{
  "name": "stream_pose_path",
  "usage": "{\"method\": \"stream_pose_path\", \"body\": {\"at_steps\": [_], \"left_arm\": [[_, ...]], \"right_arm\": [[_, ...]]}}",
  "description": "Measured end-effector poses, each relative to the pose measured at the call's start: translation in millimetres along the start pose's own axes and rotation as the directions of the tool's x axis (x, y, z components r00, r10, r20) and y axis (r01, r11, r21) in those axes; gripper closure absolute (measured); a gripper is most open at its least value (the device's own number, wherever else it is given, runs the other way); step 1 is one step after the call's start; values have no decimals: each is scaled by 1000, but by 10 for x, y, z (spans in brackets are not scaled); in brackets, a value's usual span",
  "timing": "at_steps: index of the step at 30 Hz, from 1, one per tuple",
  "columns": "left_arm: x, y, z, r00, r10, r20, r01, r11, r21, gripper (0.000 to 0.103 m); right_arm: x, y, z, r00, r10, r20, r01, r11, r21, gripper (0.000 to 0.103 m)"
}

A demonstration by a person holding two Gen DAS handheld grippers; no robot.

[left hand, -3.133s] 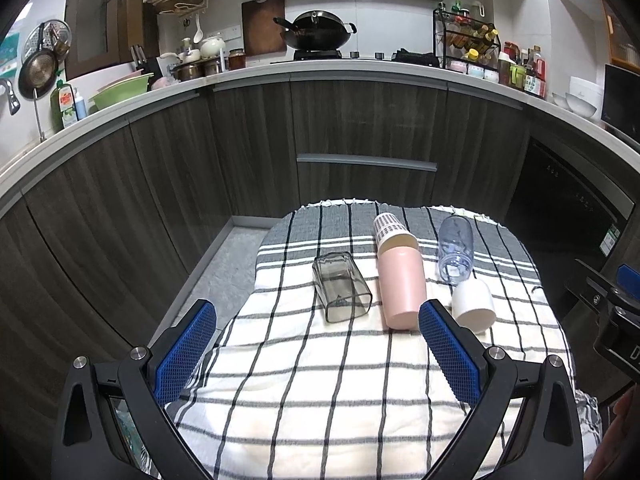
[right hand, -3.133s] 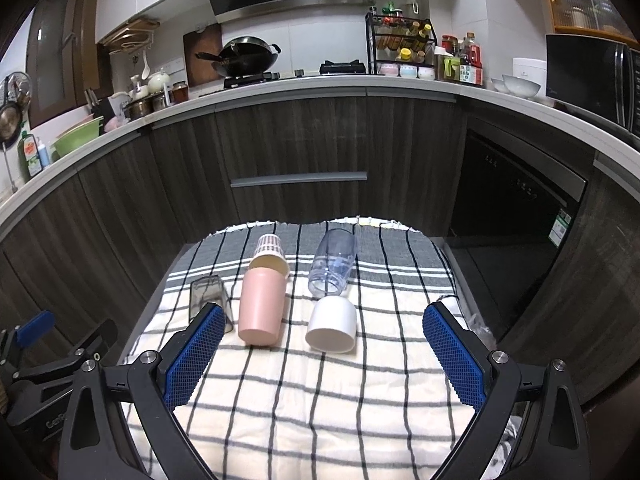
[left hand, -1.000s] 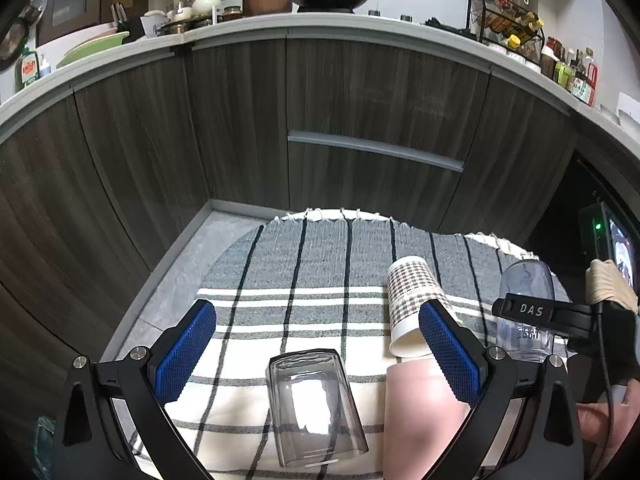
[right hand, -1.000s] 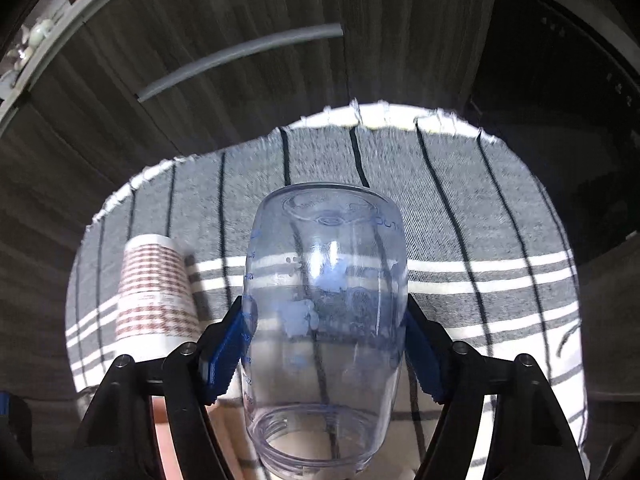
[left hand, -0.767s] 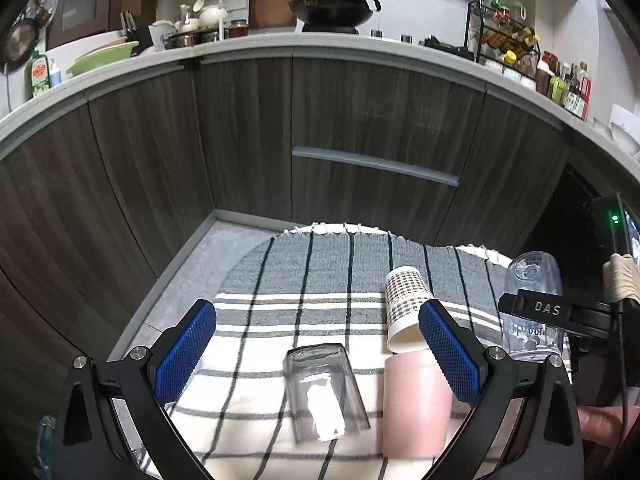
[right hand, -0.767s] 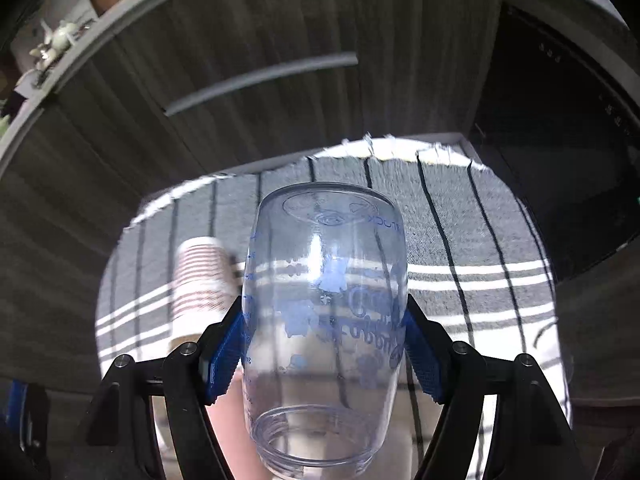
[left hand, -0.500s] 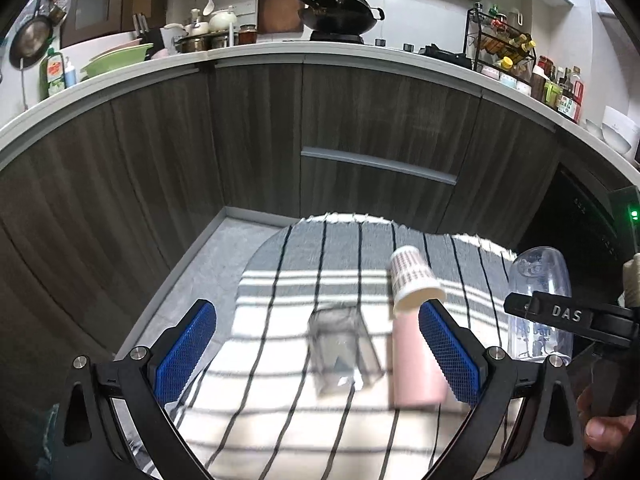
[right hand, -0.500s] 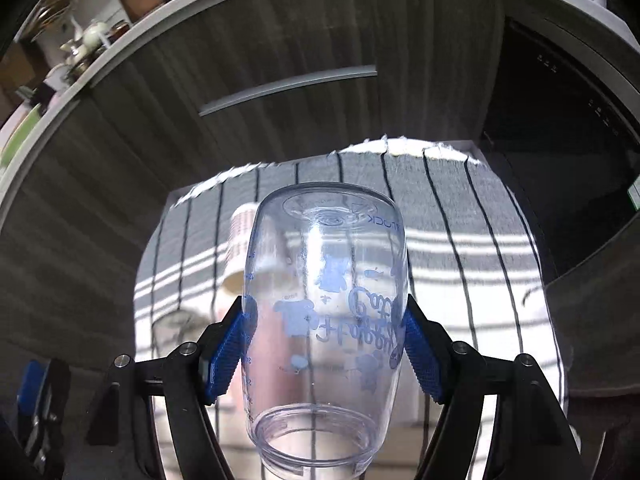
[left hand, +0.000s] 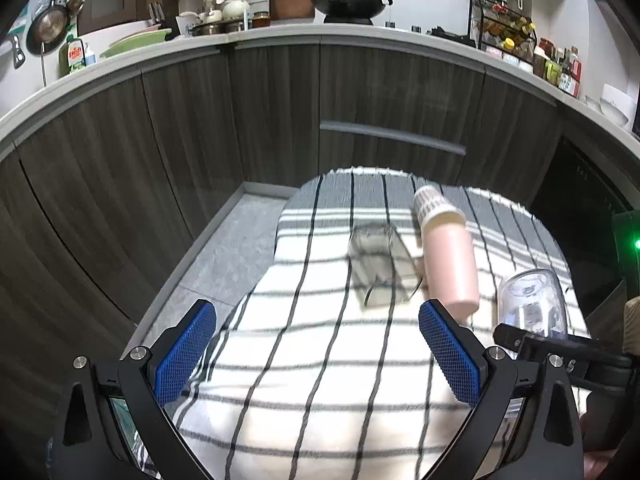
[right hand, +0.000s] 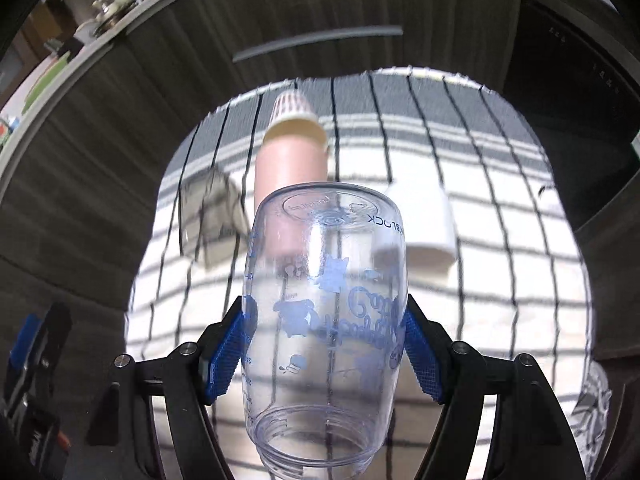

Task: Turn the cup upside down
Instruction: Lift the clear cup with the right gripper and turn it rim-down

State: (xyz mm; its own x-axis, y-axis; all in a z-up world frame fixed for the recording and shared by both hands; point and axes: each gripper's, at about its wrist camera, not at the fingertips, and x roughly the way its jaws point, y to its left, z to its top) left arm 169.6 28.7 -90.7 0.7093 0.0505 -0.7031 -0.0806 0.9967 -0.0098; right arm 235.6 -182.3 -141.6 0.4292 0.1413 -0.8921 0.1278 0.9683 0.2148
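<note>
- Right gripper (right hand: pixel 326 344) is clamped on the clear plastic cup with blue cartoon print (right hand: pixel 326 304), blue pads on opposite sides of the belly. Side grip at mid-height makes sense: leaves base and mouth free for the rotation.
- Cup is off the black-and-white checked cloth (right hand: pixel 500 280), held in the air. Mouth points back toward the camera, closed base points away. In the left wrist view the same cup (left hand: pixel 530 304) shows base-up at the right edge, so my read is it's already roughly inverted and needs setting down on its rim.
- Left gripper (left hand: pixel 316 354) hovers low over the cloth, jaws wide apart, holding nothing. Looks like standby, clear of the right hand's path.
- Others on the cloth, all apart from the held cup: pink cylindrical tumbler (left hand: pixel 450 264) lying down with a checked-pattern paper cup (left hand: pixel 434 204) at its far end, smoky square glass tumbler (left hand: pixel 380 266) just left of it, white cup (right hand: pixel 426 216) to the right.
- Obstruction risk: pink tumbler and white cup sit straight ahead. Near part of the cloth, under the cup, looks open; safest drop zone I'd judge.
- Dark wood cabinets (left hand: pixel 280 120) behind, well apart, not a factor.
</note>
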Motion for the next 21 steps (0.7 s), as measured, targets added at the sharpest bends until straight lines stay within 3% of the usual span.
{"method": "stream_pose_path", "body": {"at_steps": [12, 21], "left_arm": [[169, -7, -328, 998, 7, -63, -6, 1000, 20, 0], [140, -24, -324, 998, 2, -64, 0, 1000, 28, 0]], "right_arm": [[555, 7, -425, 996, -7, -93, 6, 1000, -16, 31], [521, -18, -450, 996, -6, -89, 3, 1000, -27, 30]]}}
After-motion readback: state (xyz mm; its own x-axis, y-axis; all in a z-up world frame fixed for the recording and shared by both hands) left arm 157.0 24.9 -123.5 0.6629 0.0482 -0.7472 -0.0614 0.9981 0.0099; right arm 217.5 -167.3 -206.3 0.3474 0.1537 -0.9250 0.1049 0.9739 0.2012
